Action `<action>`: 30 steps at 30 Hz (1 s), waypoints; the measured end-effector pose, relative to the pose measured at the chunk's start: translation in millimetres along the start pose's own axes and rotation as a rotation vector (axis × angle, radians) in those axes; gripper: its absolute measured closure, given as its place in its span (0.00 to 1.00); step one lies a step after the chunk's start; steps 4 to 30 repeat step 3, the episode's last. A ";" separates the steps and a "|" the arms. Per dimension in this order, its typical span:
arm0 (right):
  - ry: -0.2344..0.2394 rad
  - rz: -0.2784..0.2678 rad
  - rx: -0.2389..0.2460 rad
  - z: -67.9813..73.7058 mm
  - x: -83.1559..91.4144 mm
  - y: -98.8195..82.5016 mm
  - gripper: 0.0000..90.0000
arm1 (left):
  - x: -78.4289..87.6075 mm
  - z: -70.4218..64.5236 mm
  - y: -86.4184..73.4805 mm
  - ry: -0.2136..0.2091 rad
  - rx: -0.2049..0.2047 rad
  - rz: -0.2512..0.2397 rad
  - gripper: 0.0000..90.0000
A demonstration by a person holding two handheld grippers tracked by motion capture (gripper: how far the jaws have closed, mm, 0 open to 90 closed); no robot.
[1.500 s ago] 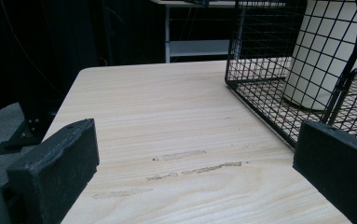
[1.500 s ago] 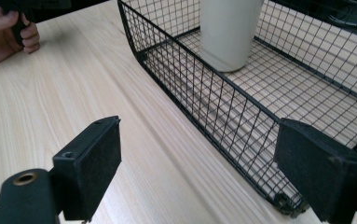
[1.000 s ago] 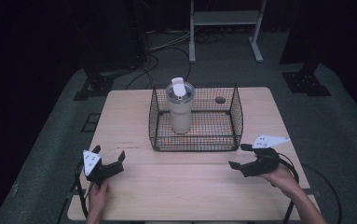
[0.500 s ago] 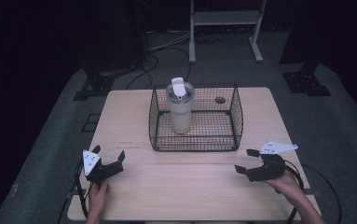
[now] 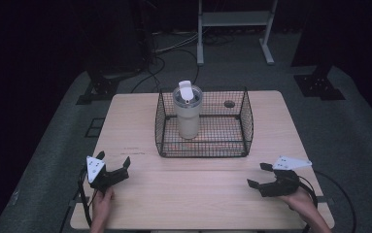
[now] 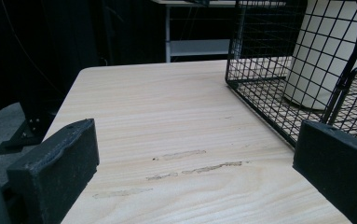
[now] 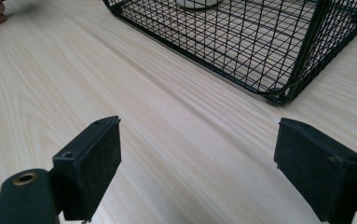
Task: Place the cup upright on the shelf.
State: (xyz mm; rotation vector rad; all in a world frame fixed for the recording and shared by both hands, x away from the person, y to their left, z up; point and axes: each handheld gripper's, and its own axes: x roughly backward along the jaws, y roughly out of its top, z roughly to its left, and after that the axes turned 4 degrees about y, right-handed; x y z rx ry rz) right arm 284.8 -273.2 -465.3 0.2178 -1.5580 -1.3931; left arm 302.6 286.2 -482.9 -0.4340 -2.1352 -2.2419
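Count of things on the table [image 5: 140, 121]: one wire basket [image 5: 204, 145], one tumbler [image 5: 188, 112], two grippers. The table is pale wood with rounded corners.

The basket is black, open at the top, and stands on the far half of the table, about centred between the sides. The one tumbler stands upright inside it, in the basket's left part, close to the left wall; whether it touches the wire cannot be told. It is cream-coloured with a lid on top, and a white tab stands up from the lid. In the left gripper view the tumbler's [image 6: 327, 51] lower body shows through the mesh of the basket [image 6: 278, 79].

Left gripper [image 5: 112, 163]: near the table's front left corner, held by one hand [image 5: 102, 206], jaws spread apart with nothing between them. It is well apart from the basket. In its own view two black jaws flank bare wood bearing a few faint scuff marks [image 6: 192, 168].

Right gripper [image 5: 259, 174]: near the front right corner, held by the other hand [image 5: 300, 200], jaws likewise spread wide and empty. It points toward the table's middle. In its own view the basket's [image 7: 241, 42] near corner lies ahead, apart from the jaws.

One round hole [image 5: 229, 104] shows in the tabletop, seen through the basket's far right part.
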 end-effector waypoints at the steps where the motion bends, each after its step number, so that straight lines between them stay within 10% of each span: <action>1: -0.003 -0.005 -0.004 1.4 0.3 -1.3 0.15 | 0.0 0.0 0.0 0.000 0.000 0.000 0.00; 30: 0.000 -0.013 -0.006 2.8 0.3 -4.8 0.16 | -0.1 0.0 0.0 0.001 0.002 0.000 0.00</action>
